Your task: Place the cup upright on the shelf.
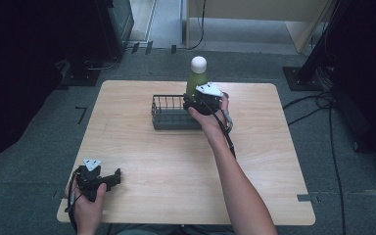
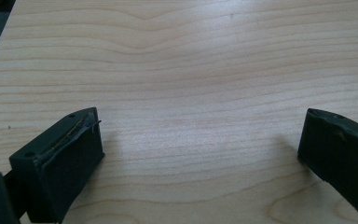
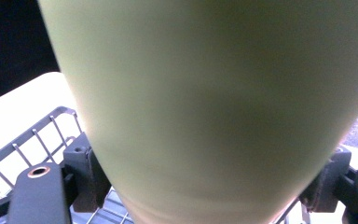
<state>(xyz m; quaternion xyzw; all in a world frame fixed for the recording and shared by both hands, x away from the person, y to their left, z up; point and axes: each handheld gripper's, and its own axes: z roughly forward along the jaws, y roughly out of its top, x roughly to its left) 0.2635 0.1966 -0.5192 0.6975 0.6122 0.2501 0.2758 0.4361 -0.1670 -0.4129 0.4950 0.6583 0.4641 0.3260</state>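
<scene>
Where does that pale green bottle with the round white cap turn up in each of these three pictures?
High view: the pale green bottle with the round white cap stands upright at the far middle, by the dark wire basket.
Left gripper view: bare wooden table between open jaws.
Right gripper view: its green body looms close, black jaws on either side.
Shared landmark: the wire basket.

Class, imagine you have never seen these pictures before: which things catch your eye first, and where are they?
First, the pale green bottle with a round white cap, upright at the far side of the light wooden table, held between the jaws of the right hand-held gripper. Beside it stands a dark wire basket. Near the table's front left corner, the left hand-held gripper rests open.
</scene>
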